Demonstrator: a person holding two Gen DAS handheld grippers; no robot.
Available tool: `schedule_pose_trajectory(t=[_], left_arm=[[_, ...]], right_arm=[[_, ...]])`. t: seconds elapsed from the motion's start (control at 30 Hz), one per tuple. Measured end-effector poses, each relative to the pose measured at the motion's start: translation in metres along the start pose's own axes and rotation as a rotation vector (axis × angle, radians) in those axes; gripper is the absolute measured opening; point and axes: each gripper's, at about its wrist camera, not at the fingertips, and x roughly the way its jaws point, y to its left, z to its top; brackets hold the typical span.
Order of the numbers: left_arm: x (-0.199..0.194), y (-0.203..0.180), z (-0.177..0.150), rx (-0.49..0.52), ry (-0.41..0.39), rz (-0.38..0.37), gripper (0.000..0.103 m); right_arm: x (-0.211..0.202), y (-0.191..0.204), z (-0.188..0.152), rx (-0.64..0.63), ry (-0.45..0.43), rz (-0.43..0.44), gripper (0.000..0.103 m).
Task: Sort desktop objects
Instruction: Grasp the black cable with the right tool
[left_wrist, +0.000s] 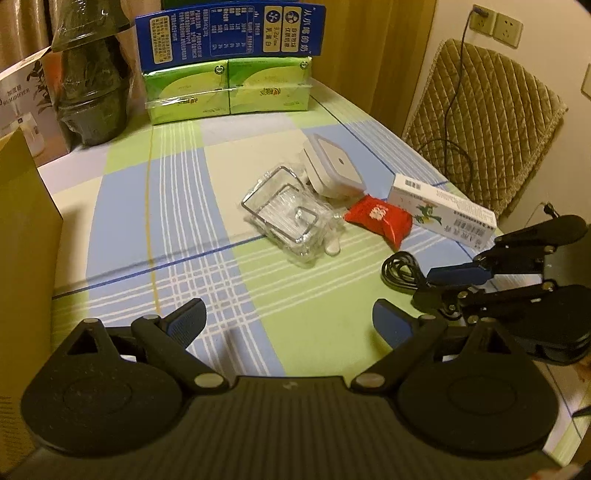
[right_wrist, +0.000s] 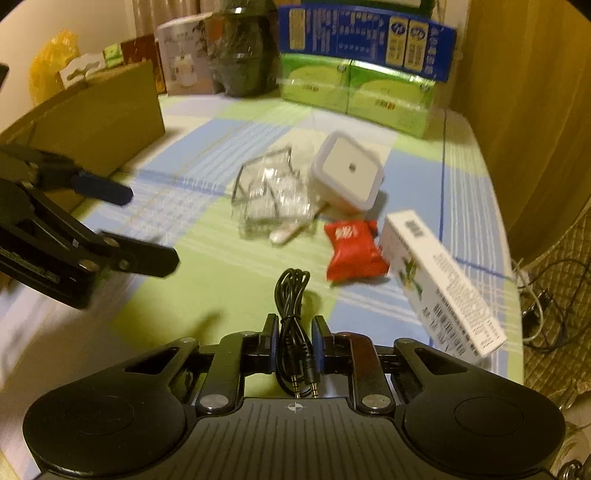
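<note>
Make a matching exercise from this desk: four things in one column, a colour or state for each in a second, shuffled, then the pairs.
Things
1. snack packet
2. audio cable
3. night light
4. left claw

Colour or state
A. white, square, beside the clear plastic pack
B. open, holding nothing
C. red, lying against the white carton
D. black, coiled, gripped in the right claw

Pairs: 1-C, 2-D, 3-A, 4-B
</note>
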Motion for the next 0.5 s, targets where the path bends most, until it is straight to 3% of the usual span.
schedule_pose_trajectory(t=[0.27,0.4,0.5], left_arm=[[0.015,0.014,0.016,-0.078,-0.054,0.015,0.093],[0.028,0.016,0.026,-0.134,-0.058,0.004,0.081],[0.039,0.015,0.033,-0.163,-0.060,-0.020,0.074]], right_arm=[[-0.013,-0.005,0.023,0.092,-0.106,-0.052,0.015],[-0.013,-0.013,0.038,0.163,-0.119,-0.086,0.015],[-0.014,-0.015,0.045,0.120,-0.133,-0.130,0.015]])
